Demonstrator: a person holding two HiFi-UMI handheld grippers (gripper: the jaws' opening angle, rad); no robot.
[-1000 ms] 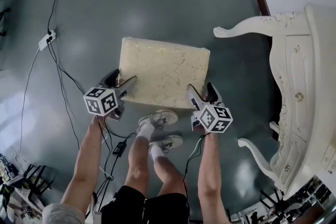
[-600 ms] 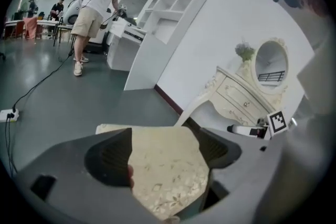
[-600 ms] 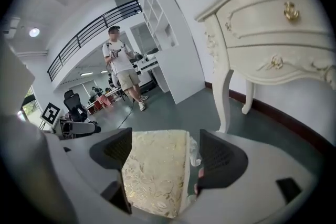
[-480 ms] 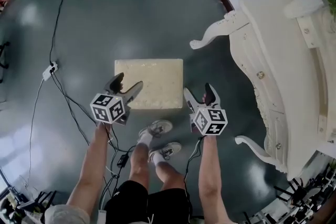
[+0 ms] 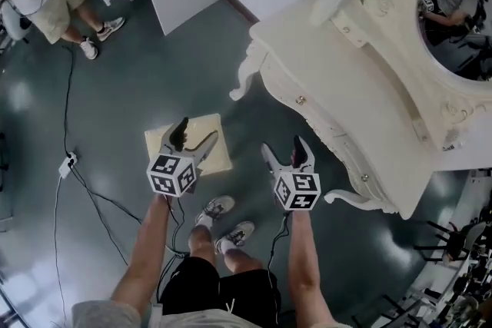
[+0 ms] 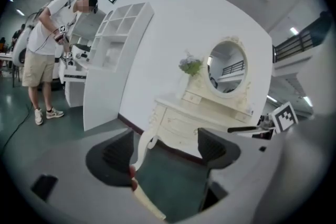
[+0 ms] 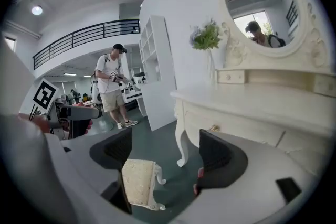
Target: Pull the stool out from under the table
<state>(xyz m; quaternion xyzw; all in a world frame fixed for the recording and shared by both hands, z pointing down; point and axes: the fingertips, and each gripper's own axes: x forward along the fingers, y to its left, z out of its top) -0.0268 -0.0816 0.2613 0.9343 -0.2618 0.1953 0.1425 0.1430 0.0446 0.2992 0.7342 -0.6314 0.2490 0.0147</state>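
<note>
Glossy floor (image 5: 115, 104) bears square cream stool (image 5: 217, 156); left gripper's (image 5: 197, 130) jaws, just narrowed, and right gripper's (image 5: 283, 145) gape empty.

Words, letters, digits: none can be read in any view.
Brand names: none to be seen.
On the cube (image 5: 171, 174) of the left gripper (image 5: 197, 131): black-and-white square markers, one to each face that shows; blocky coded patterns, no letters.
On the cube (image 5: 297, 190) of the right gripper (image 5: 283, 146): the same kind of square markers, the pattern differing from face to face.
Left gripper view, right edge: one square marker (image 6: 284, 117), tilted, on the other gripper's cube.
Right gripper view, left edge: one square marker (image 7: 44, 94), black on white, on the other gripper's cube.
</note>
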